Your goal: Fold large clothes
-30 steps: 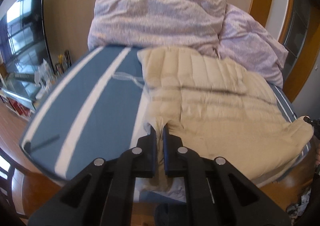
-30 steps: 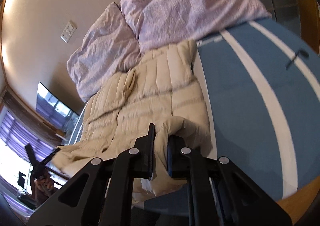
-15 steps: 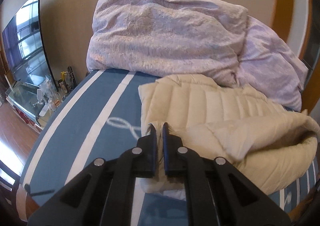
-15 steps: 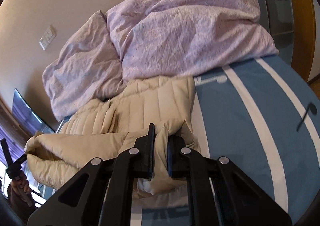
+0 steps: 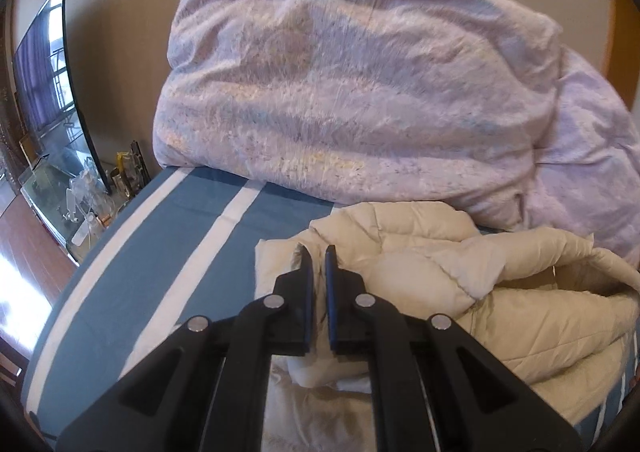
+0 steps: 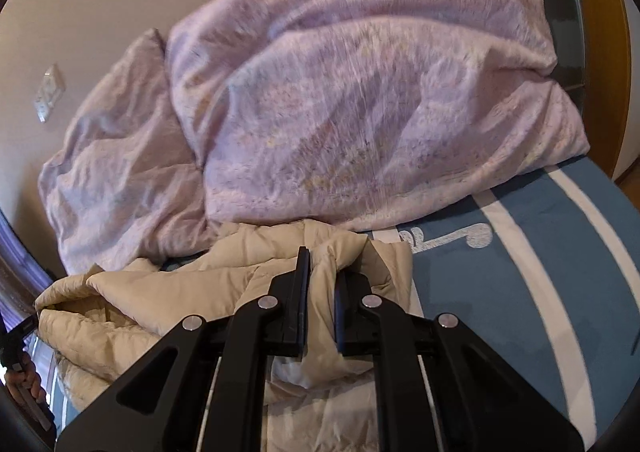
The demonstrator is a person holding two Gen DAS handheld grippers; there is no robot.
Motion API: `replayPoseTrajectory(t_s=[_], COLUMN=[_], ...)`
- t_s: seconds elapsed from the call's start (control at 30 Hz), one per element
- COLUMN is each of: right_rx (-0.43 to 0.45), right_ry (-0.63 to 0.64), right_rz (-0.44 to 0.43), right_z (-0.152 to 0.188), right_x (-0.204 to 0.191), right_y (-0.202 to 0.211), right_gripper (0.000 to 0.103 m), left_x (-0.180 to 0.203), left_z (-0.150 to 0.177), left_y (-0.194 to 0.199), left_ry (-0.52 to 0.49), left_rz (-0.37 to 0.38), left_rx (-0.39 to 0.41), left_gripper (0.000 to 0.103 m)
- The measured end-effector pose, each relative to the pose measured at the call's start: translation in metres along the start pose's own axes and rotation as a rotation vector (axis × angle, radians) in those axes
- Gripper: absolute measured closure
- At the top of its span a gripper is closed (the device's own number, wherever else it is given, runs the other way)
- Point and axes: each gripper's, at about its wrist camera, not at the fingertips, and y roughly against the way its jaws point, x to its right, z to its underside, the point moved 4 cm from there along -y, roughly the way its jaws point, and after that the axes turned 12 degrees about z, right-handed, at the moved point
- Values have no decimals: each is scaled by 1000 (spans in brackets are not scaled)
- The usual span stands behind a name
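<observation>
A cream quilted down jacket lies on the blue striped bed, its near half lifted and doubled over toward the far end. My left gripper is shut on a thin edge of the jacket at its left corner. In the right wrist view the same jacket bulges in a loose roll to the left, and my right gripper is shut on a thick fold of its edge. Both pinched corners hang over the jacket's far part, close to the duvet.
A crumpled lilac duvet fills the head of the bed against the beige wall. Blue bedsheet with white stripes lies bare to the left, and more of this bedsheet lies to the right. A television and a cluttered glass stand sit beyond the left bed edge.
Both grippers have carried the jacket's near edge forward over its body toward the duvet. The jacket went from lying flat to doubled over, and the duvet looms much larger.
</observation>
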Motion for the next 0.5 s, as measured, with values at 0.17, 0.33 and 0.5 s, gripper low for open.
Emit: replayPoseTrajectory(t_s=[0.17,0.33,0.5], right_rx=[-39,-81,7], right_ry=[-44,-125,-210], right_rz=[8,-24,-75], right_z=[0,1,-11], right_x=[1,7,18], right_y=[-35,-57,-34], right_gripper=[88,58,21], left_x=[-7,-13,-17], left_z=[4,6,-3], left_y=[-41,-65,-59], left_ry=[42,89,122], left_rz=[-12,-7,-6], left_rx=[-34,-30,26], left_gripper=[92,71,29])
